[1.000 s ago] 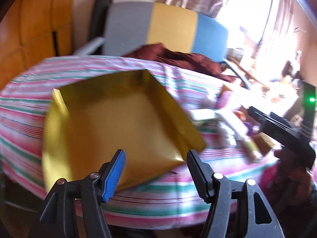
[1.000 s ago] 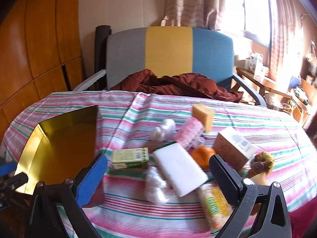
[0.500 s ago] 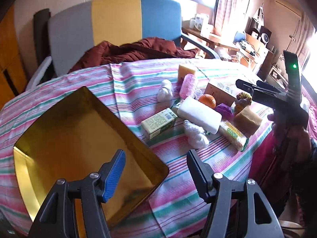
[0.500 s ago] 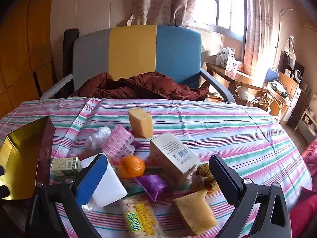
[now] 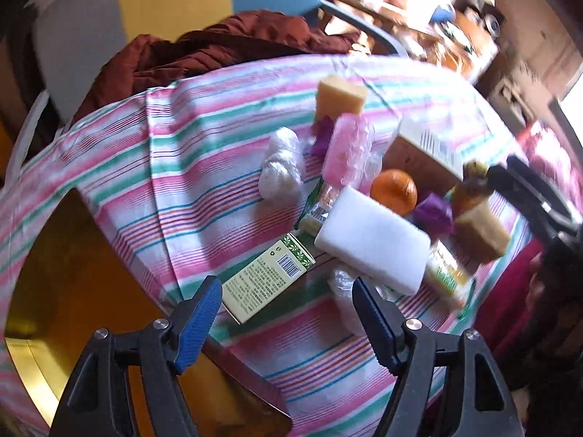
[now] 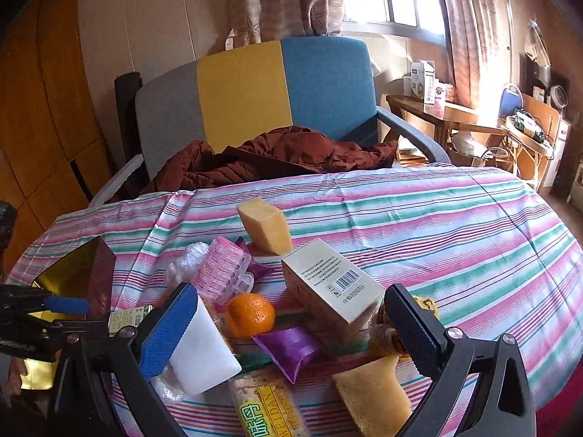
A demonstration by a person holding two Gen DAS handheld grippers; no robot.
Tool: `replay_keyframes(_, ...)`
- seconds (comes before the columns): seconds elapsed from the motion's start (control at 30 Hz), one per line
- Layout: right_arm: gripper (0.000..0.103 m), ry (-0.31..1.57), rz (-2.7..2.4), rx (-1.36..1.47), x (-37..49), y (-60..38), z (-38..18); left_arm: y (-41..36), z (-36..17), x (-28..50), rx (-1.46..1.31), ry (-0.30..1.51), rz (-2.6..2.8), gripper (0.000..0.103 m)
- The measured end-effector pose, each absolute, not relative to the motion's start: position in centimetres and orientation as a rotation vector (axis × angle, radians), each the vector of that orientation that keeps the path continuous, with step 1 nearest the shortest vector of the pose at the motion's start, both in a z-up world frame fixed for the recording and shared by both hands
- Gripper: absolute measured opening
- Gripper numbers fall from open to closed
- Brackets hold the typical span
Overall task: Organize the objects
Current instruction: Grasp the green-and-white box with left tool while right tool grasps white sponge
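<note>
Clustered near the table's front edge: the things to sort, on a striped cloth (image 6: 419, 215). Two yellow sponges (image 6: 267, 229), one standing behind the pile, one lying at the front; one orange (image 6: 250, 315); one white block (image 5: 371, 247); one tan carton (image 6: 333, 287); one pink roller (image 6: 222, 273); one purple packet (image 6: 291, 346); one green-printed box (image 5: 267, 280); one biscuit pack (image 6: 267, 409).

Seen only from the left wrist: the green-printed box in full, barcode up, lying just ahead of the left gripper (image 5: 286, 322), jaws wide and just opened further, nothing between them; also a white wad (image 5: 280, 164) beside the roller. Blurred at that view's right edge, the other tool.

Seen only from the right wrist: bare cloth stretching wide to the right and back, room to move there. Right gripper (image 6: 291, 331) spread wide over the orange and purple packet, gripping nothing. Gold tray (image 5: 73, 273) at the left, empty, close beside the pile. Behind the table, a chair (image 6: 255, 91) with a brown jacket (image 6: 277, 156).
</note>
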State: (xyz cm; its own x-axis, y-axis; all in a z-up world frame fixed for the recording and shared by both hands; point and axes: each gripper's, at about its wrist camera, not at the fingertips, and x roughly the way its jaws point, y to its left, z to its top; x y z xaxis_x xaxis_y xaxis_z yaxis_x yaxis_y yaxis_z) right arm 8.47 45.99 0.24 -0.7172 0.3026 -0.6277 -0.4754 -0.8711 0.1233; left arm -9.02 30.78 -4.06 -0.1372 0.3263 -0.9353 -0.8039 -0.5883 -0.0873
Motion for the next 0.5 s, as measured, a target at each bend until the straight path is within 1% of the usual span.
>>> replay_keyframes(0.07,0.103,0.393,2.544,-0.865,8.4,46.0,0.2,31.3,-4.7,-9.3,-1.342,0.636,1.792,0.075)
replay_keyframes(0.13,0.103,0.4,2.548,-0.862,8.5,46.1,0.2,31.5,-5.0,-9.3,-1.292,0.7,1.779,0.075)
replay_keyframes(0.23,0.103,0.413,2.551,-0.868,8.4,46.1,0.2,32.1,-5.8,-8.9,-1.235,0.837,1.733,0.076)
replay_keyframes(0.33,0.103,0.421,2.546,-0.884,8.3,46.1,0.0,32.1,-6.5,-9.1,-1.232,0.859,1.691,0.075)
replay_keyframes(0.37,0.103,0.421,2.542,-0.889,8.3,46.2,-0.1,32.0,-6.7,-9.3,-1.236,0.855,1.686,0.068)
replay_keyframes(0.4,0.103,0.422,2.539,-0.891,8.3,46.2,-0.1,31.9,-7.1,-9.5,-1.249,0.838,1.675,0.055)
replay_keyframes(0.43,0.103,0.425,2.539,-0.891,8.3,46.2,-0.1,31.8,-7.3,-9.6,-1.258,0.824,1.672,0.051)
replay_keyframes(0.47,0.103,0.426,2.538,-0.892,8.3,46.3,-0.1,31.7,-7.7,-9.8,-1.267,0.805,1.673,0.042)
replay_keyframes(0.5,0.103,0.425,2.538,-0.894,8.3,46.2,-0.2,31.7,-8.0,-9.8,-1.274,0.791,1.672,0.029)
